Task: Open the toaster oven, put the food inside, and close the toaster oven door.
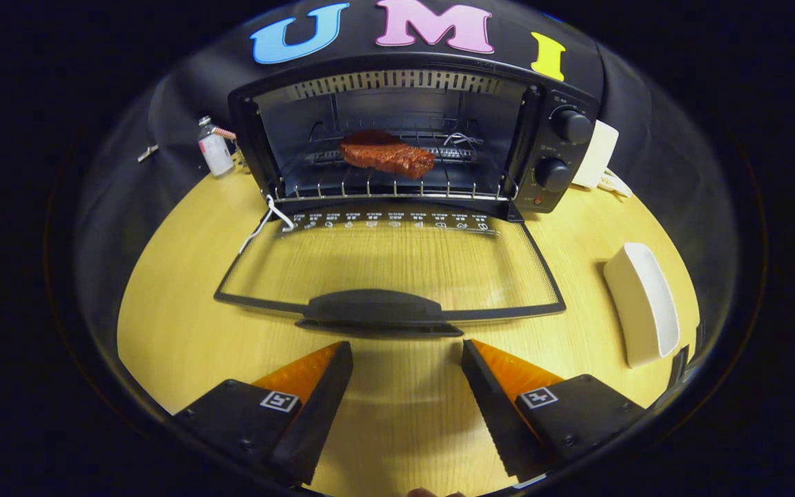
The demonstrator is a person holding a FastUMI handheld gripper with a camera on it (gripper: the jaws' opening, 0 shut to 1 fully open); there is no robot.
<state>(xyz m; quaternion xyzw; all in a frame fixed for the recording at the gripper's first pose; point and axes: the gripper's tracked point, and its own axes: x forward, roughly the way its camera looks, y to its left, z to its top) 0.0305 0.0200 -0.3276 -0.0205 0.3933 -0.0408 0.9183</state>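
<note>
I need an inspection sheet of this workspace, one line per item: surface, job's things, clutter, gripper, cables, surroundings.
Surface: wooden table, bare between the fingers.
Job's things: toaster oven open, its glass door folded flat on the table; food lies on the rack inside.
Clutter: white dish right of the door; small bottle left of the oven; white box behind its knobs.
Gripper: gripper open, holding nothing, just short of the door handle.
Cables: white cord by the door's left hinge.
Surroundings: black cloth wall.
</note>
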